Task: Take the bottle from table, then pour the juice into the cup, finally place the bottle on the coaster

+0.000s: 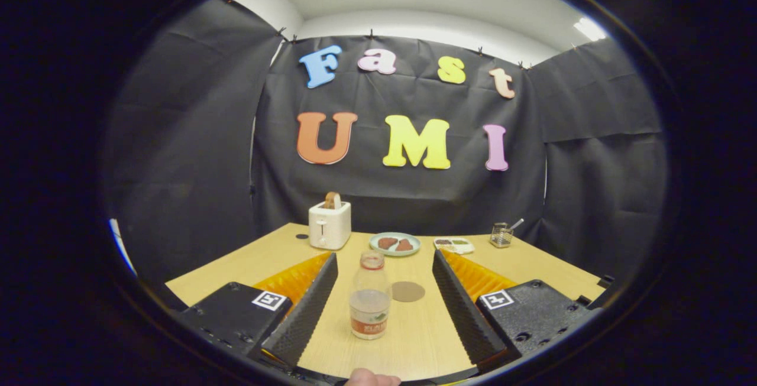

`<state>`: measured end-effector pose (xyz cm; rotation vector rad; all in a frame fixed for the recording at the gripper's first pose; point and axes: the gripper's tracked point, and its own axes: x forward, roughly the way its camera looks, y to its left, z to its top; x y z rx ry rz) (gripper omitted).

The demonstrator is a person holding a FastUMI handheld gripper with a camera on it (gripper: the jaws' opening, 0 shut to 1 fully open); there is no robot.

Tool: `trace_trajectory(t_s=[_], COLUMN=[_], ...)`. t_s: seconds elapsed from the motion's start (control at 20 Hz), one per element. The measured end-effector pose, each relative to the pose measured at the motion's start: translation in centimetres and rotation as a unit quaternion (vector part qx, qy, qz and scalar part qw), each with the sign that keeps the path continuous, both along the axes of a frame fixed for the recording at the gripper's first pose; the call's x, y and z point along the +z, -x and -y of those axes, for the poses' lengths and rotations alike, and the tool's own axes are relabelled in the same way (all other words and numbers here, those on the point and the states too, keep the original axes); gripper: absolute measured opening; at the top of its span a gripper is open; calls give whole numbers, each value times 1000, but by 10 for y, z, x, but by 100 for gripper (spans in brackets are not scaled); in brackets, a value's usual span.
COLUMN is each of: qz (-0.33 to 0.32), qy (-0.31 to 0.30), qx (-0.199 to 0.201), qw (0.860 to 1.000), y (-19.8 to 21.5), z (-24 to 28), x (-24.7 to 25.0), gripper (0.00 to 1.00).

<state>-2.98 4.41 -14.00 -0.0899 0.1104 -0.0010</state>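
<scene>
Between the fingers: bottle (369, 302) upright on table (532, 265), untouched.
Hand-held gripper (384, 309): spread wide, gripping nothing.
Coaster (408, 291): just behind bottle.
Tipping risk: one finger arriving first, knocking bottle over.
Slip risk: smooth sides, too light a squeeze.
Cup: not made out.

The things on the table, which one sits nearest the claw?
The bottle, upright between the open claw's fingers; the coaster lies just beyond it, and the toaster and plate sit far back.
</scene>
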Motion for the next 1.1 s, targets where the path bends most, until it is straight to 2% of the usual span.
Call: trace_trajectory(t_s=[0.3, 0.6, 1.1], qz=[-11, -37, -42], qy=[-36, -29, -39], qx=[17, -2, 9], qw=[999, 999, 998], y=[-8, -31, -74], z=[-17, -6, 2], x=[-62, -108, -135], gripper=[100, 100, 100])
